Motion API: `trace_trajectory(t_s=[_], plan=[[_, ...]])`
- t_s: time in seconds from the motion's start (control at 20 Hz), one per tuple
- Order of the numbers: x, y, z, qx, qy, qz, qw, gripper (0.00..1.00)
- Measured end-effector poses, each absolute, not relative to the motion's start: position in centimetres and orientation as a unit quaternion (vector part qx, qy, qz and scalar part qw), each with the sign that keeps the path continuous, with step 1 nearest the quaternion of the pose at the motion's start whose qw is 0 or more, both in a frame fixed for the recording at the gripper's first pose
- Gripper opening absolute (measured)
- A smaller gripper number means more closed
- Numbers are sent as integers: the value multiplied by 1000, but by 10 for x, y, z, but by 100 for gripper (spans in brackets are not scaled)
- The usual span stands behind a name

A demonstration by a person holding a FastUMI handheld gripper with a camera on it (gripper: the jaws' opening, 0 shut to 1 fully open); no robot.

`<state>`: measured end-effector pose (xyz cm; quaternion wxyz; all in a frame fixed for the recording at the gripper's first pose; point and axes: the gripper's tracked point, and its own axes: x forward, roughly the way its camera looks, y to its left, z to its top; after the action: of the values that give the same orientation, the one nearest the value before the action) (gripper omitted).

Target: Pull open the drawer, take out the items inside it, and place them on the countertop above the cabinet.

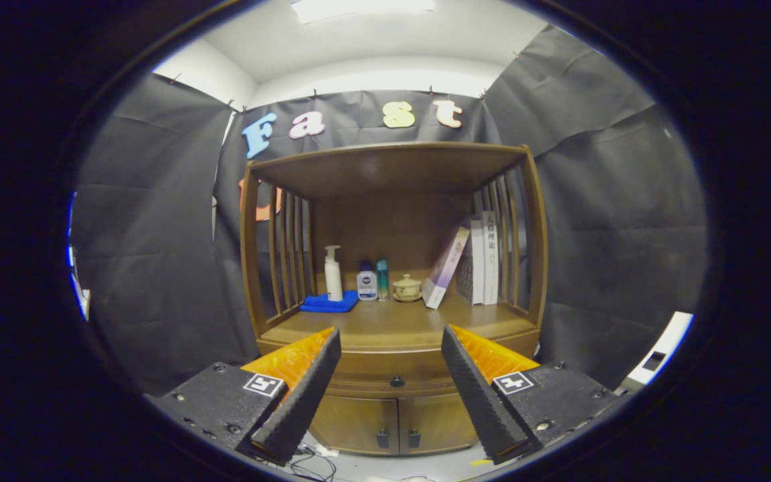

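Note:
A brown wooden cabinet [392,348] stands ahead of me against the booth wall. Its drawer [395,383] sits shut just under the countertop [392,325], with a small dark knob [397,382] in the middle of its front. My gripper [391,348] is open, held back from the cabinet, and nothing lies between its fingers. The knob shows in the gap between the two fingers, some way beyond them. What the drawer holds is hidden.
On the countertop's back stand a white pump bottle [333,273] on a blue cloth [328,303], two small bottles [373,280], a lidded cup [407,288] and several books [469,264] at the right. Slatted sides and a top board frame it. Below the drawer are two doors [395,422]. Cables [308,458] lie on the floor.

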<state>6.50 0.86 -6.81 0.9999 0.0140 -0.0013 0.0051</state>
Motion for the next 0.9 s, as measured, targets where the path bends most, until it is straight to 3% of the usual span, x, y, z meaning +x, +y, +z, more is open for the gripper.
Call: trace_trajectory(t_s=[0.65,0.9], plan=[[174,0,-193,-2,51,-8,999,99],[203,-9,-230,-9,75,-14,997,91]])
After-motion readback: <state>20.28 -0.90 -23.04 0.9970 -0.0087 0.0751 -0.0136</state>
